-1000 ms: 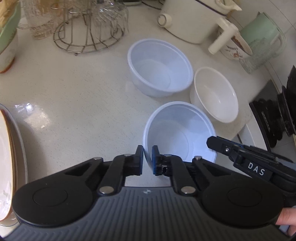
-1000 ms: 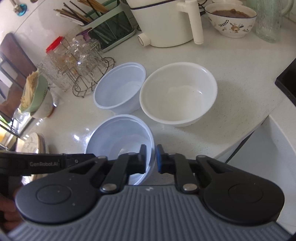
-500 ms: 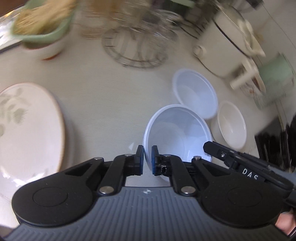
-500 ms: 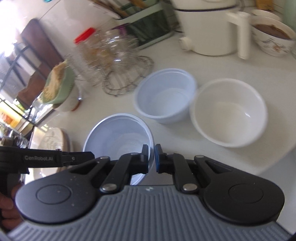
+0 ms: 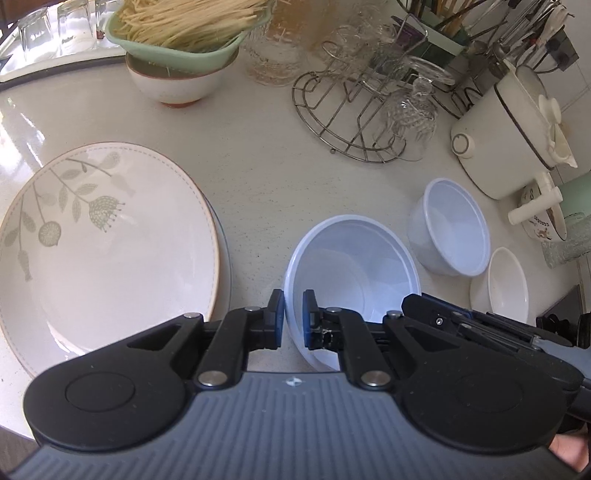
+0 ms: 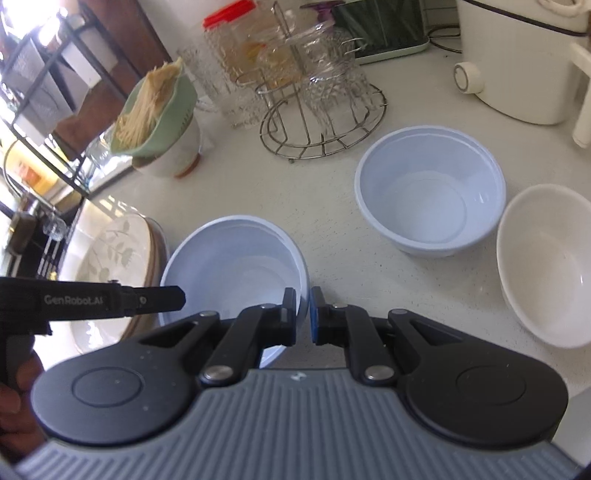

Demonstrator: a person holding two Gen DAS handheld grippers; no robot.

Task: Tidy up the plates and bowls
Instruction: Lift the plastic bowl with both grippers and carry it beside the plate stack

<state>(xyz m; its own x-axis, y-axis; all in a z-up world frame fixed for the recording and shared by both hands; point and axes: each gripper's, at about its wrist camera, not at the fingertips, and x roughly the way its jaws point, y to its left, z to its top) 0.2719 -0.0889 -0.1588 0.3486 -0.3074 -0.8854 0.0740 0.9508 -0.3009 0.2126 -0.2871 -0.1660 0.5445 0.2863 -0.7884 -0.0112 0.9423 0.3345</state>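
Note:
Both grippers hold one pale blue plastic bowl (image 5: 354, 273) by its rim, lifted above the counter. My left gripper (image 5: 293, 319) is shut on its left rim. My right gripper (image 6: 303, 315) is shut on its right rim; the bowl also shows in the right wrist view (image 6: 236, 266). A second blue bowl (image 6: 430, 195) and a white bowl (image 6: 546, 266) stand on the counter to the right. A floral plate (image 5: 99, 254) on a stack lies to the left, close to the held bowl.
A wire glass rack (image 5: 358, 110) with glasses stands behind. A green strainer of noodles (image 5: 181, 33) sits on a bowl at back left. A white cooker (image 5: 509, 125) stands at the back right. A dark sink edge (image 5: 561, 306) is at right.
Both grippers have carried the blue bowl left, away from the other two bowls and up to the floral plate stack, which has come into view.

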